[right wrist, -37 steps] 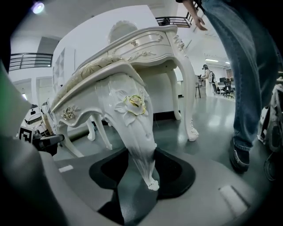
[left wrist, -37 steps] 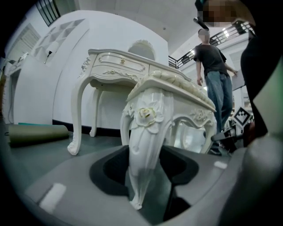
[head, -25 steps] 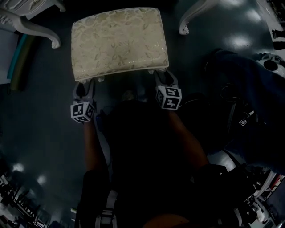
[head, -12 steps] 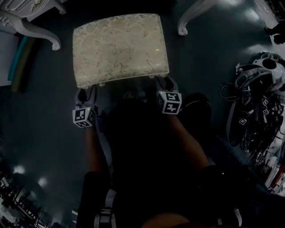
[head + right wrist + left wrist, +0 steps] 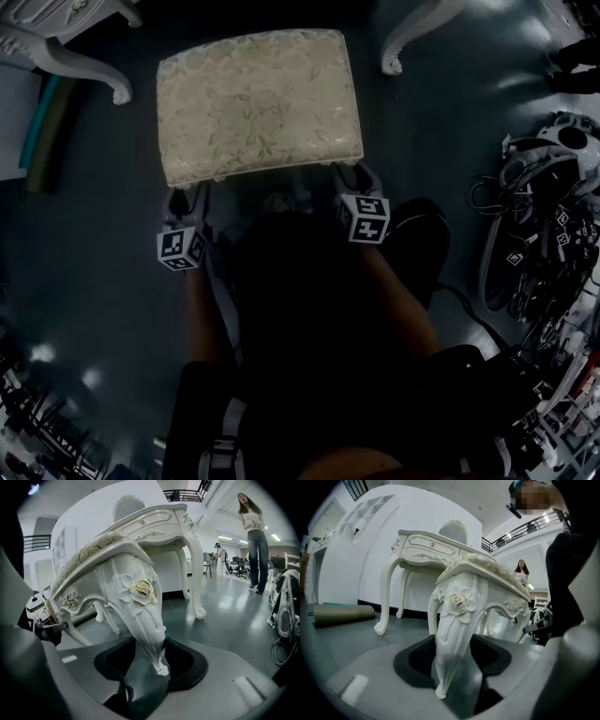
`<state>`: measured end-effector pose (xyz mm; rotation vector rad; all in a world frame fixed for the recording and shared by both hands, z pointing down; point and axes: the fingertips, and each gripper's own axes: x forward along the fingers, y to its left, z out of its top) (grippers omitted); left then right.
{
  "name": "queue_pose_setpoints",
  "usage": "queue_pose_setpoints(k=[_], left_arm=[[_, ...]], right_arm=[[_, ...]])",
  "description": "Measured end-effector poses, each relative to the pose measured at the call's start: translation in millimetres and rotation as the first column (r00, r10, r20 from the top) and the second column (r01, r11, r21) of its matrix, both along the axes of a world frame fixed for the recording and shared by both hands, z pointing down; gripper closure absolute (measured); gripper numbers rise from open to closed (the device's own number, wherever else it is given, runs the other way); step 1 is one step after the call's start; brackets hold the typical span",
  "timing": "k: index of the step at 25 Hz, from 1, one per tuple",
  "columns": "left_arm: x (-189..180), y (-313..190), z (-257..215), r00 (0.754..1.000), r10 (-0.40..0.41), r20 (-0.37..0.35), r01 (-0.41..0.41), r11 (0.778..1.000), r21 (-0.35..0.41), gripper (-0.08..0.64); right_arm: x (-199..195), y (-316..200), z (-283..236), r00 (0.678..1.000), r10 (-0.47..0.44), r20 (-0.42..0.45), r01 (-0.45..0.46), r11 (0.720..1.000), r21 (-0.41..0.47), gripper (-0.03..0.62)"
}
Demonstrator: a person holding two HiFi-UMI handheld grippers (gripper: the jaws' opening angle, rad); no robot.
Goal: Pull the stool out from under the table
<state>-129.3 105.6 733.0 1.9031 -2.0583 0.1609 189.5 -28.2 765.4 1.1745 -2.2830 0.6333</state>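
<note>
Dark glossy floor (image 5: 94, 281). Left gripper (image 5: 184, 199) and right gripper (image 5: 352, 174) jaws have just been opening, each loosely straddling a carved white leg (image 5: 454, 634) of the cream-upholstered stool (image 5: 258, 103). Reads as release; pull probably complete.

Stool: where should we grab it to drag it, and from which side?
Probably the two near legs, left leg and right leg, approached from the near long edge of the stool. Below the rose carving each leg tapers thin enough to sit between jaws; the rest looks too broad to pinch.
</note>
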Motion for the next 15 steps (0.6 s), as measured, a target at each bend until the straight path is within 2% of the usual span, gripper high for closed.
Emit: queue_pose_setpoints(k=[6,10,15], left_arm=[[-1.2,-2.2,1.3,0.999,0.020,-0.035,-0.022,0.999,-0.033,0.324],[-3.2,7.8,1.1,0.997,0.003,-0.078,-0.006,0.999,-0.045,0.331],[-2.8,12.1,0.5,0.995,0.012,-0.098,-0.021,0.996,-0.089,0.348]], right_arm=[[3.9,0.2,-6.9,1.000,-0.020,-0.017,0.019,0.999,-0.040,0.380],[6.2,4.2,-7.0,0.999,-0.027,-0.027,0.025,0.998,-0.058,0.380],[5.1,5.0,-14.9,0.999,-0.010,-0.034,0.008,0.997,-0.074,0.406]])
